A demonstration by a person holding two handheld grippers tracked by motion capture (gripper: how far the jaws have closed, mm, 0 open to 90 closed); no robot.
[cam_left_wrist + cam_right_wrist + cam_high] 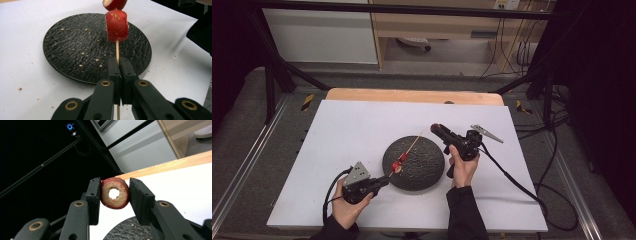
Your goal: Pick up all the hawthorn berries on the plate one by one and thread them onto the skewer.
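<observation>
Skewer point(117, 51), wooden, clamped in left gripper point(120, 65); two red fruit pieces point(116, 25) threaded just beyond its jaws, black plate point(65, 50) beneath. Right gripper point(115, 194) pinches a cored ring slice point(114, 193) above the plate's edge.

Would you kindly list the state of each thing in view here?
Left gripper: shut on the skewer.
Skewer: tilted over the plate, two red fruit pieces threaded.
Right gripper: shut on a cored fruit ring.
Plate: flat on the table, scattered with crumbs.
</observation>
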